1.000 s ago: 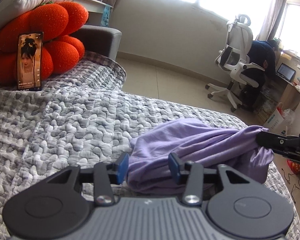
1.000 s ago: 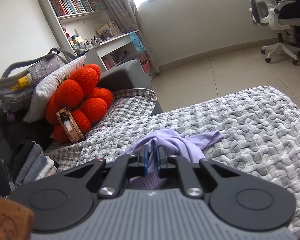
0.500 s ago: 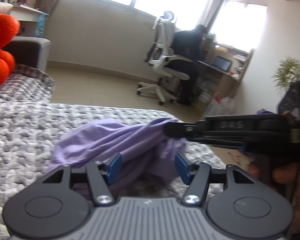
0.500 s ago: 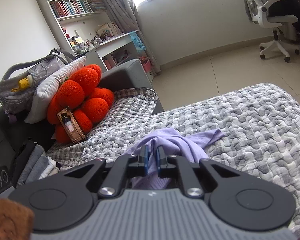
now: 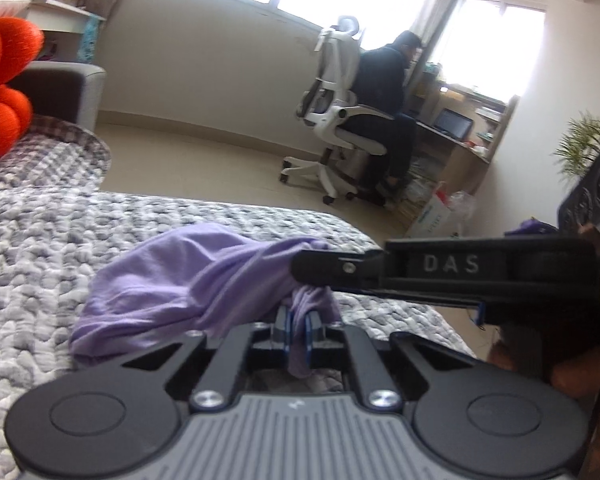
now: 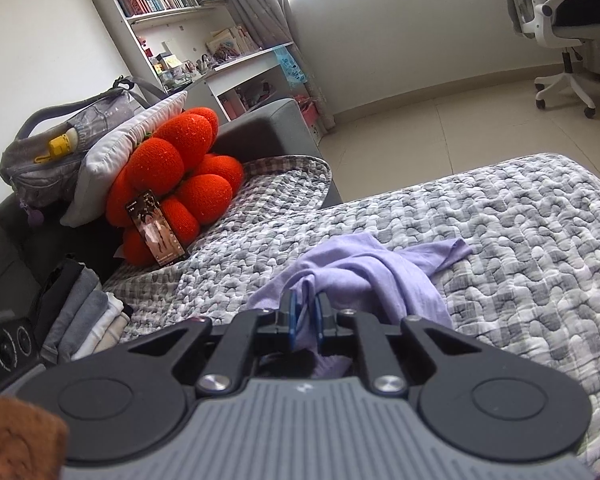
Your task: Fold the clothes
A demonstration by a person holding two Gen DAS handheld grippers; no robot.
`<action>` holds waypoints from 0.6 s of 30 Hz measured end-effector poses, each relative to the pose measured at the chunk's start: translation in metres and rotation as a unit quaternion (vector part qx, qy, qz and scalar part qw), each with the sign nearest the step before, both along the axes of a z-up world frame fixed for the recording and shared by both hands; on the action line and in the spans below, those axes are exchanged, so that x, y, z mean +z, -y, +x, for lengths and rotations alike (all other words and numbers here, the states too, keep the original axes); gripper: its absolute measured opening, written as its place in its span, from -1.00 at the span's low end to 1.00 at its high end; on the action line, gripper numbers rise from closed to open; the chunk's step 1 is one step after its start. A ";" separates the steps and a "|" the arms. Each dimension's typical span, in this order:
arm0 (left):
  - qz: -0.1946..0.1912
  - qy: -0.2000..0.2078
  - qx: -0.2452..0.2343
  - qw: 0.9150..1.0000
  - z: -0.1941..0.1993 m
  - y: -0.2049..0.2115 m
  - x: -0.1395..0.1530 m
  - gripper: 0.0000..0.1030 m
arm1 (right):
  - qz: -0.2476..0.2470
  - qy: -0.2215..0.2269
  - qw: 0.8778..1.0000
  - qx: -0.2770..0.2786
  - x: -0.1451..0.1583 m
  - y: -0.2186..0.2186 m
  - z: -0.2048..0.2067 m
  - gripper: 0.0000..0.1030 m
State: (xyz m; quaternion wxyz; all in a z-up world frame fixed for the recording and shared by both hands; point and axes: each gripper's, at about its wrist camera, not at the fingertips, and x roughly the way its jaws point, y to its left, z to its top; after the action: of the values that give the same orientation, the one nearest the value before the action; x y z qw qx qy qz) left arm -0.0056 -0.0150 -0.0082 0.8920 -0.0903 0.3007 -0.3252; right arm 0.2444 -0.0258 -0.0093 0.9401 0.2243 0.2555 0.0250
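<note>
Both grippers, left gripper [image 5: 296, 326] and right gripper [image 6: 305, 318], are clamped on bunched folds of your light, limp lilac cotton garment [image 5: 188, 280]; regrip at seams or corners.

garment [image 6: 364, 268] on bed [image 6: 520, 248], phone [image 6: 156, 229] leaning on cushion [image 6: 172, 168] (far left)

The letters "DAS" stand in relief on the right tool [image 5: 300, 266] body's side.

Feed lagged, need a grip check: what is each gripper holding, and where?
Both the left gripper and right gripper pinch bunched folds of the crumpled lilac cotton garment; which part cannot be told.
</note>
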 end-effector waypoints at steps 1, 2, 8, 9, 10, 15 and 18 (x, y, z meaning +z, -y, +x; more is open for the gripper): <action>0.000 -0.002 0.011 1.000 0.001 -0.004 0.001 -0.89 | -0.001 0.000 1.000 0.001 -0.001 0.000 0.001 -0.70; 0.000 -0.003 0.021 1.000 0.002 -0.009 0.002 -0.89 | -0.003 0.001 1.000 0.004 -0.001 0.000 0.001 -0.68; 0.000 -0.012 0.085 0.996 0.010 -0.036 0.008 -0.89 | -0.022 0.018 1.000 -0.004 0.002 -0.003 0.000 0.04; 0.000 -0.014 0.096 0.995 0.011 -0.040 0.009 -0.89 | -0.024 0.019 1.000 -0.006 0.002 -0.002 0.000 0.04; 0.000 -0.015 0.106 0.994 0.012 -0.044 0.010 -0.89 | -0.023 0.018 1.000 -0.011 0.001 0.000 0.001 0.04; 0.000 -0.016 0.154 0.988 0.016 -0.068 0.014 -0.89 | -0.003 -0.009 0.999 -0.032 -0.008 0.012 0.012 0.04; -0.002 -0.017 0.176 0.984 0.017 -0.081 0.016 -0.89 | 0.021 -0.031 0.999 -0.034 -0.017 0.015 0.018 0.04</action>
State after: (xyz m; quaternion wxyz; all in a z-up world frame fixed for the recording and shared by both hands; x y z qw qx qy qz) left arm 0.0117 0.0655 0.0078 0.9298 -0.1496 0.2945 -0.1624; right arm 0.2627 -0.0412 -0.0261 0.9274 0.2528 0.2758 -0.0084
